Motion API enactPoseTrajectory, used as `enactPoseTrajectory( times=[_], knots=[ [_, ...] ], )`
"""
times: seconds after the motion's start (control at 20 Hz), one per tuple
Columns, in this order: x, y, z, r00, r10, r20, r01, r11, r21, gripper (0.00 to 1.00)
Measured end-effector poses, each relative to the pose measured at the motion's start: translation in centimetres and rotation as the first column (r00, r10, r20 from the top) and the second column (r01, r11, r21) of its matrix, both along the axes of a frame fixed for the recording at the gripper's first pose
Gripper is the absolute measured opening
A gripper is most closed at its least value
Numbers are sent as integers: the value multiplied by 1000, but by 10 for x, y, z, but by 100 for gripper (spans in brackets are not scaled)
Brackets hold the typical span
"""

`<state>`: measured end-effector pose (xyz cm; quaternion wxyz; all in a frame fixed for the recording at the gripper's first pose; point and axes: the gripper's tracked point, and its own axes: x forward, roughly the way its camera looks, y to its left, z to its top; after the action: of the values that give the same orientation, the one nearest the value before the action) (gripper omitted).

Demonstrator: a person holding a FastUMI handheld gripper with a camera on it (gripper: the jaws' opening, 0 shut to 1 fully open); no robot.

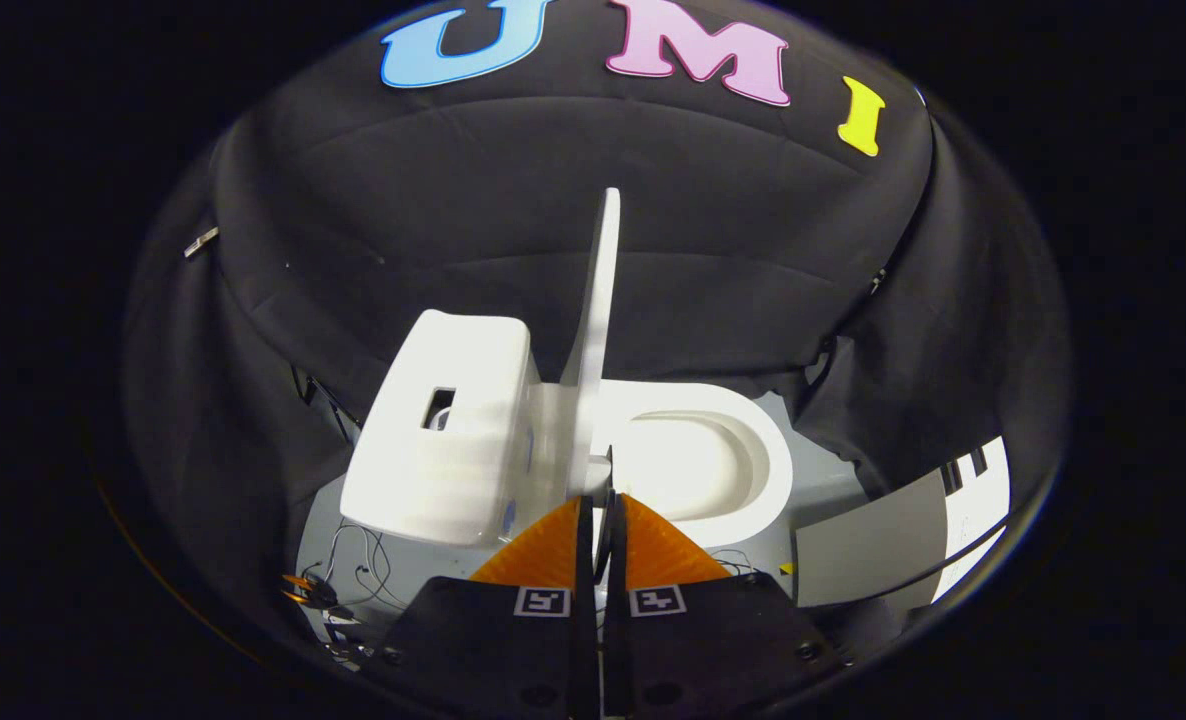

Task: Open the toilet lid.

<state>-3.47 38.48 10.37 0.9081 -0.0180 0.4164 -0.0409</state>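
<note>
The lid point(601, 300) stands upright, seen edge-on as a thin white blade rising from the hinge between the tank point(448, 420) and the bowl point(698, 460); judged from that, the opening is nearly or wholly done, since the bowl lies uncovered to one side of it. The toilet sits on a grey base point(823, 480), the tank toward the base's left edge and the bowl's rim reaching toward its right edge. The gripper point(599, 505) points straight along the lid's plane, its orange fingers point(553, 555) drawn almost together with only a narrow slit between them, their tips at the lid's lower edge near the hinge. A sliver of the lid seems to sit in that slit, but whether both fingers actually press on it is hidden where they meet, so I cannot tell if it is gripped or merely touched. The pose looks chosen to guide the thin edge: fingers level, aimed forward and slightly down, centred on the lid. Loose wires point(353, 570) lie at the base's near left corner, and a grey panel point(863, 545) leans past its right edge.
</note>
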Motion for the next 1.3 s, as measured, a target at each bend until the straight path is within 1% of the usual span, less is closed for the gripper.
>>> enactPoseTrajectory(
  times=[0.1, 0.25, 0.35, 0.5, 0.55, 0.6, 0.95, 1.1, 1.2, 1.3],
  knots=[
    [-1, 9, 1, 1000, 7, 17, -7, 1000, -10, 7],
    [1, 26, 1, 999, -5, 42, 6, 1000, -23, 7],
    [1, 36, 0, 999, 17, 49, -14, 999, -51, 7],
    [2, 52, -1, 998, 0, 59, 3, 999, -41, 7],
    [3, 55, -1, 998, -1, 62, 3, 999, -40, 9],
    [3, 58, -2, 998, 1, 64, 1, 999, -42, 9],
    [4, 73, -3, 996, 49, 75, -45, 998, -48, 11],
    [5, 79, -6, 995, 73, 68, -71, 997, -30, 12],
    [6, 83, -7, 994, 89, 68, -88, 996, -11, 15],
    [6, 96, -8, 988, 137, 69, -140, 990, 34, 19]
  ],
)
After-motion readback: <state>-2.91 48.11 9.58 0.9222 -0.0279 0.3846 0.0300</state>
